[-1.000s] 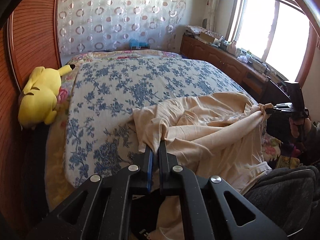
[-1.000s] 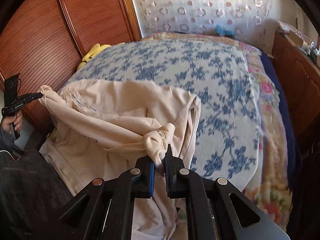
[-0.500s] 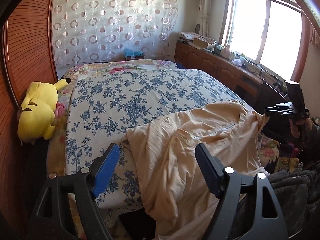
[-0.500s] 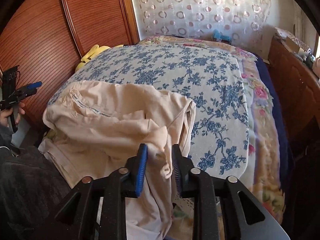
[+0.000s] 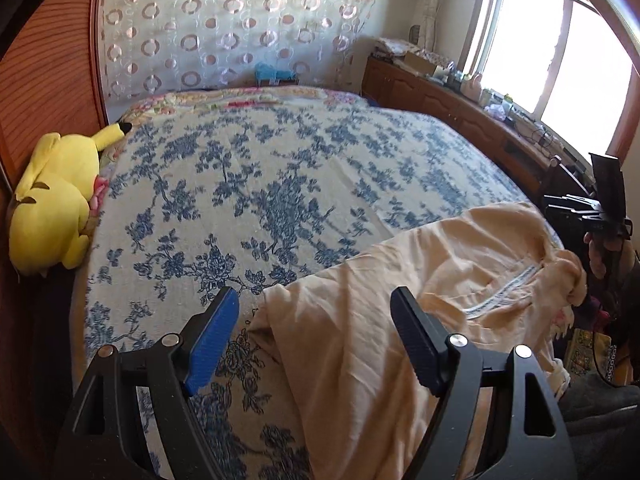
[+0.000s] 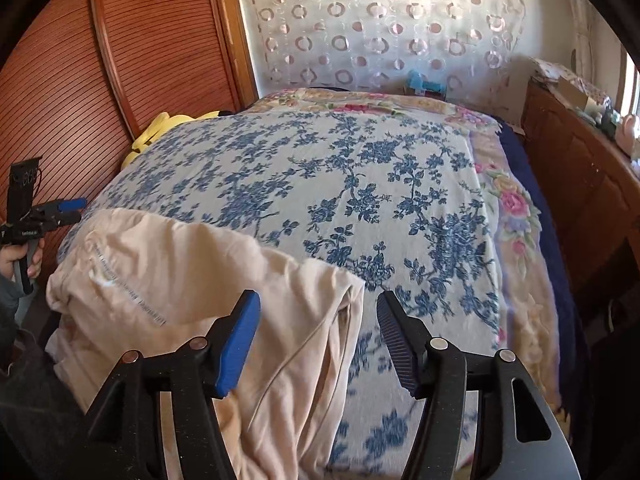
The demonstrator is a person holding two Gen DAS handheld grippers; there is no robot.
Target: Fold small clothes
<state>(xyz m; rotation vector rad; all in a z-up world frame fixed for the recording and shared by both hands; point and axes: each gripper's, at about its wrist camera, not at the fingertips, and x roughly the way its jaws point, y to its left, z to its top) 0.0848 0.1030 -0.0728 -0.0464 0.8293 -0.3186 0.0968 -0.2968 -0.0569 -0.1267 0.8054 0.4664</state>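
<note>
A beige garment (image 5: 404,304) lies rumpled on the near edge of the bed and hangs over the edge. It also shows in the right wrist view (image 6: 192,280). My left gripper (image 5: 314,316) is open and empty, just above the garment's left corner. My right gripper (image 6: 318,320) is open and empty, above the garment's right edge. The right gripper also shows at the far right of the left wrist view (image 5: 576,210). The left gripper also shows at the far left of the right wrist view (image 6: 60,208).
The bed has a blue floral cover (image 5: 280,184). A yellow plush toy (image 5: 52,208) lies at its left edge by the wooden wardrobe (image 6: 100,60). A wooden sideboard (image 5: 460,108) with clutter stands under the window on the right.
Both grippers were shut on the garment, stretching it between them. Both have opened and let go, and the garment has dropped onto the bed edge.
</note>
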